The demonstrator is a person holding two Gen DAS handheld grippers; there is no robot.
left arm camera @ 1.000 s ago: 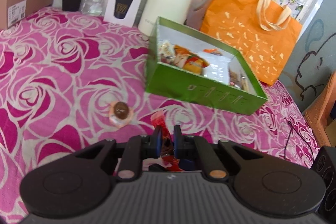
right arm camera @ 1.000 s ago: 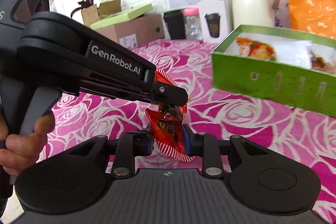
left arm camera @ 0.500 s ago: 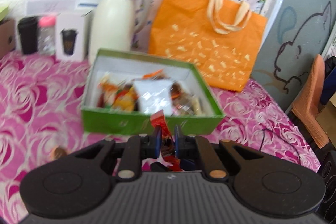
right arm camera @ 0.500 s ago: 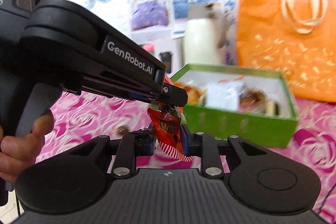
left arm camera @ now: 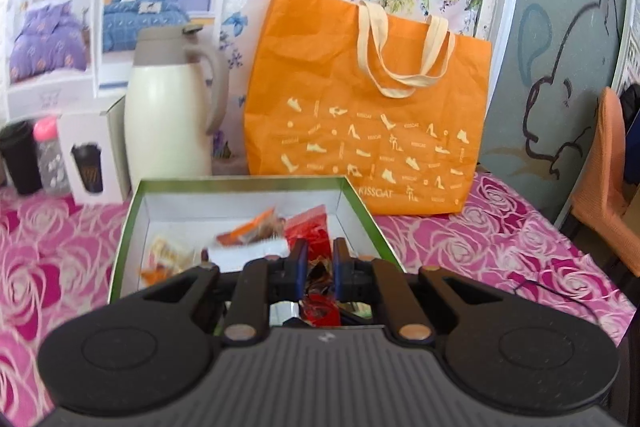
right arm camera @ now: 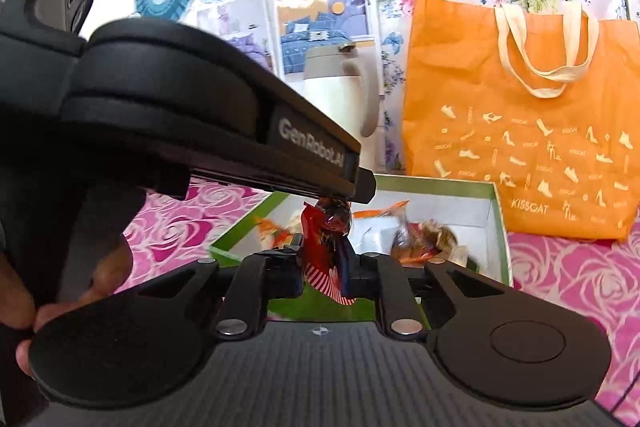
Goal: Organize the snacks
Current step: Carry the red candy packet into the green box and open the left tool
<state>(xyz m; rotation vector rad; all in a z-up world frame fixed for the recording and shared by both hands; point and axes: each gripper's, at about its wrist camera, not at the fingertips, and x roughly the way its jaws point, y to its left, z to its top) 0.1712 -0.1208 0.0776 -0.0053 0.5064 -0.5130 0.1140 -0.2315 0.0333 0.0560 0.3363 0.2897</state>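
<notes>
The red snack packet (right arm camera: 326, 247) hangs pinched at its top in the left gripper (right arm camera: 360, 187), whose jaws are pressed together on the wrapper; its striped lower end sits between the fingers of the right gripper (right arm camera: 323, 267). The right jaws have just been closing around that lower end, and whether the pads already press on it cannot be told. A second ago the packet hung over the pink rose-patterned cloth (left arm camera: 500, 247) with the green box (left arm camera: 128, 227) off to one side; now both grippers have carried it to the box's near wall, and the left wrist view shows the open compartment, already holding several snacks (left arm camera: 248, 231), directly ahead. Judgement: the transfer is nearly complete; what remains is to advance over the rim and release. An orange bag (left arm camera: 360, 107) and a cream jug (left arm camera: 168, 115) stand behind the box.
</notes>
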